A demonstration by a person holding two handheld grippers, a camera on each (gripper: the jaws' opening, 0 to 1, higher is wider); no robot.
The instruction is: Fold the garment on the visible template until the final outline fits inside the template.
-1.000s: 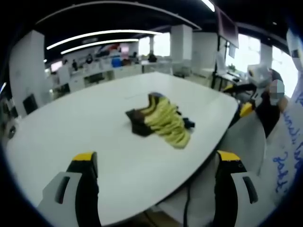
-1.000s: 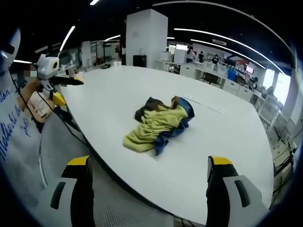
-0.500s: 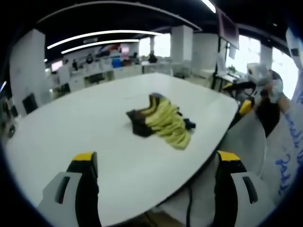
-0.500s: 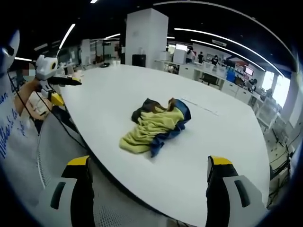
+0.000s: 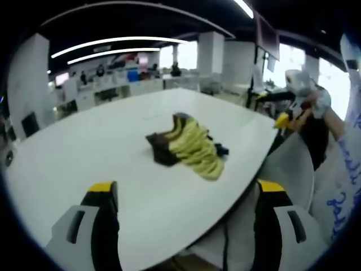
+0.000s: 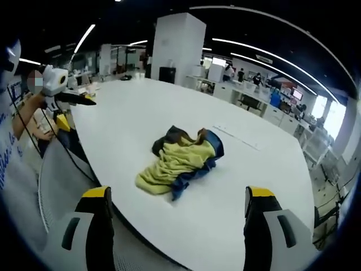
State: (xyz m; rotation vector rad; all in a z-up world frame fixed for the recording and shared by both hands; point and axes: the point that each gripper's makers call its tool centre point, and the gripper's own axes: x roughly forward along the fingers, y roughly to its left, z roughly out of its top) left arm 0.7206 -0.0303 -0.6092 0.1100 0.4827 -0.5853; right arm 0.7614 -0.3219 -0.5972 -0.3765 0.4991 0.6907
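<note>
Against the pictures of a second ago little has changed on the table (image 6: 265, 186): the garment (image 6: 179, 162) lies in the same crumpled heap, yellow-green cloth on top with dark blue and brown showing at its edges, near the middle of the white top and a little toward the rounded edge where the person stands. What has shifted is the view itself. In the right gripper view the heap sits slightly farther from the camera than before, and in the left gripper view the other hand-held gripper, raised beyond the table's edge to the right of the garment (image 5: 188, 148), shows more fully than it did. Both point to the person's hands drifting, not to any handling of the cloth. The left hand-held gripper (image 5: 186, 197) has its jaws spread wide and holds nothing, and the right hand-held gripper (image 6: 176, 200) is likewise wide and empty, both well short of the garment. My reading is that folding has not begun. No template outline can be made out around the heap. Blue handwriting runs along the person's white sleeve (image 5: 341, 192) but is too blurred to read, and no brand or label is legible.
</note>
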